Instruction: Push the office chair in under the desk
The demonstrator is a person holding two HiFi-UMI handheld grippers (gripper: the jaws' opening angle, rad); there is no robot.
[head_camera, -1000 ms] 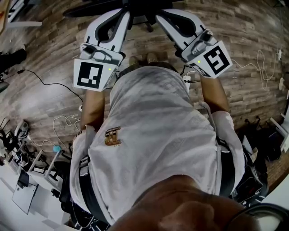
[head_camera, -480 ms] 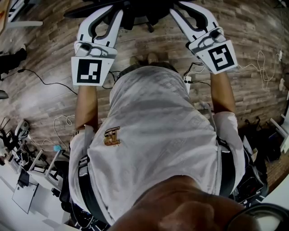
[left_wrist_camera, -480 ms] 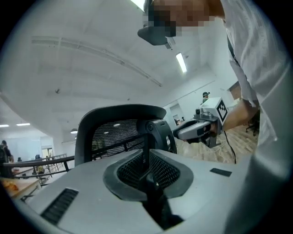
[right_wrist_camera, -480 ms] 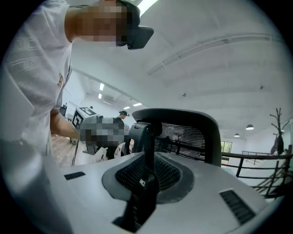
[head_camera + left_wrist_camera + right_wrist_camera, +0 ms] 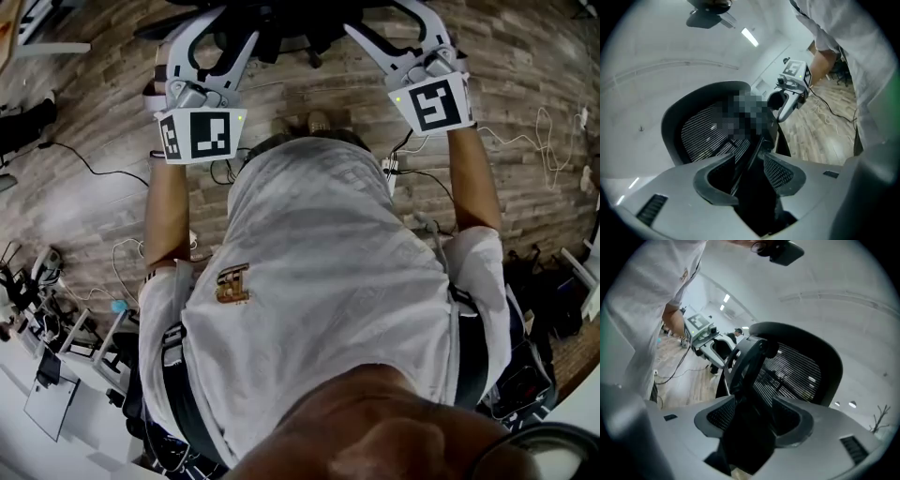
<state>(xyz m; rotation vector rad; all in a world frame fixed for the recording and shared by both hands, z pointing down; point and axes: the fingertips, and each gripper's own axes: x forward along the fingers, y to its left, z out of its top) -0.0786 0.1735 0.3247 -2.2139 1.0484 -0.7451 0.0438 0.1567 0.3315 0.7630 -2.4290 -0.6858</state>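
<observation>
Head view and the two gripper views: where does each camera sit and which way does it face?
Head view: on the person's head, facing steeply down; shirt, forearms, left gripper, right gripper, floor.
Left gripper view: on the left gripper, facing along its jaws at the chair; shirt, forearm.
Right gripper view: on the right gripper, facing the chair from the other side; shirt, forearm.
Shared: both gripper views show the chair and the opposite gripper; both jaws have just been opening, part of the chair between them.

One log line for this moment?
left claw: just been opening, chair between | right claw: just been opening, chair between | no grip
</observation>
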